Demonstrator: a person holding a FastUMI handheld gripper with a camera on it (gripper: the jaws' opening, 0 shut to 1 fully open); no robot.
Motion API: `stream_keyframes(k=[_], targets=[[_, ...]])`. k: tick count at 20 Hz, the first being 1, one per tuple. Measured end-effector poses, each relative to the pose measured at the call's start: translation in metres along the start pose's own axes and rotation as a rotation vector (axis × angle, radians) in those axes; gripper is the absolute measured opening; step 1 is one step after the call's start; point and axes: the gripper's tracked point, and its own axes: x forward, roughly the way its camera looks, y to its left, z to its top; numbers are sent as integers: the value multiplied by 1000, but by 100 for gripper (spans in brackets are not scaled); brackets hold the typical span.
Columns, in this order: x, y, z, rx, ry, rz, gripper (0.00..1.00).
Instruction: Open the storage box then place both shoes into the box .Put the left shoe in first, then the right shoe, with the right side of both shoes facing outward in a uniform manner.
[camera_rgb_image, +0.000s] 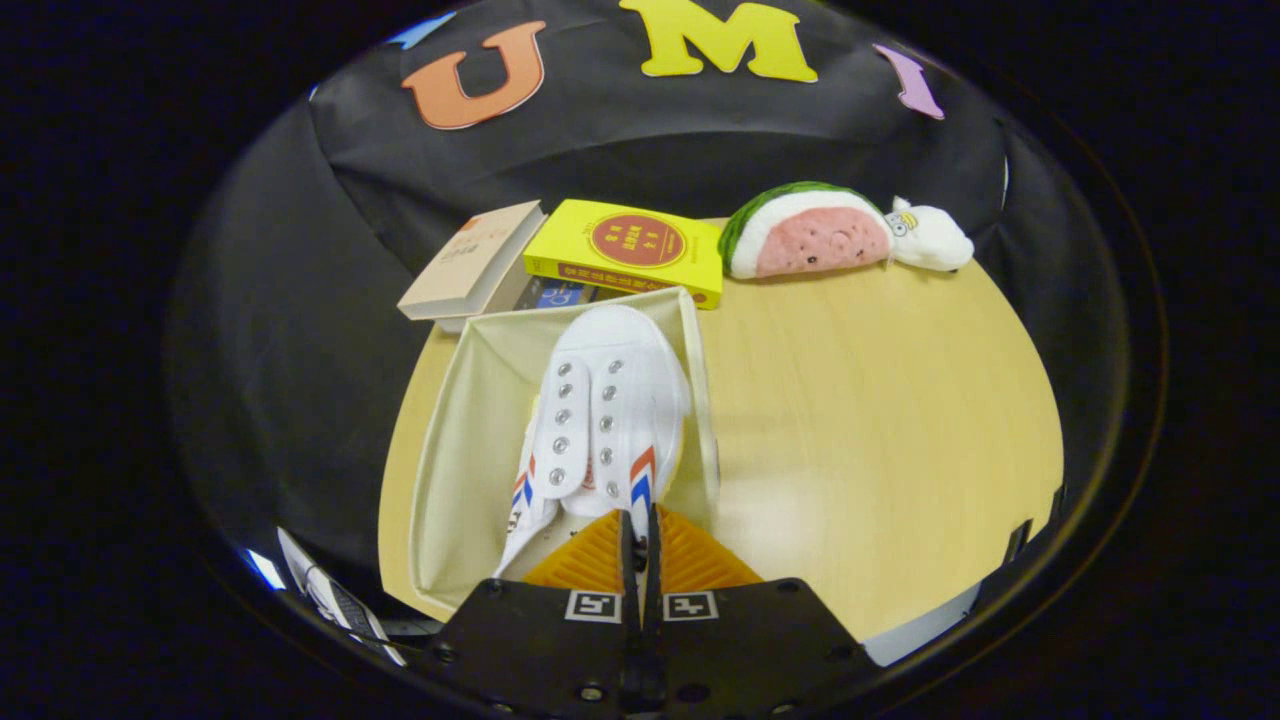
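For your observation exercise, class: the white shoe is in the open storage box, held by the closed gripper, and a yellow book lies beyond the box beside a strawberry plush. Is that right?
One detail is wrong. The gripper view shows a watermelon-slice plush, not a strawberry, beside the yellow book. The white shoe is in the open storage box, pinched by the closed gripper.

We see our gripper (640, 530) pinching the heel rim of a white shoe (610, 410), which lies in the storage box (450, 450) just ahead.

Nothing can be read with certainty. The yellow book (628, 249) bears a red round seal and spine print, the beige book (476, 262) dark cover print, seemingly Chinese characters, too small to make out.
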Motion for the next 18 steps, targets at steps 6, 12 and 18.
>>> stream_keyframes(k=[6, 12, 18], targets=[[23, -2, 1, -29, -9, -74, 1], [12, 12, 4, -61, -82, -39, 36], [-40, 7, 11, -77, -178, -35, 96]])
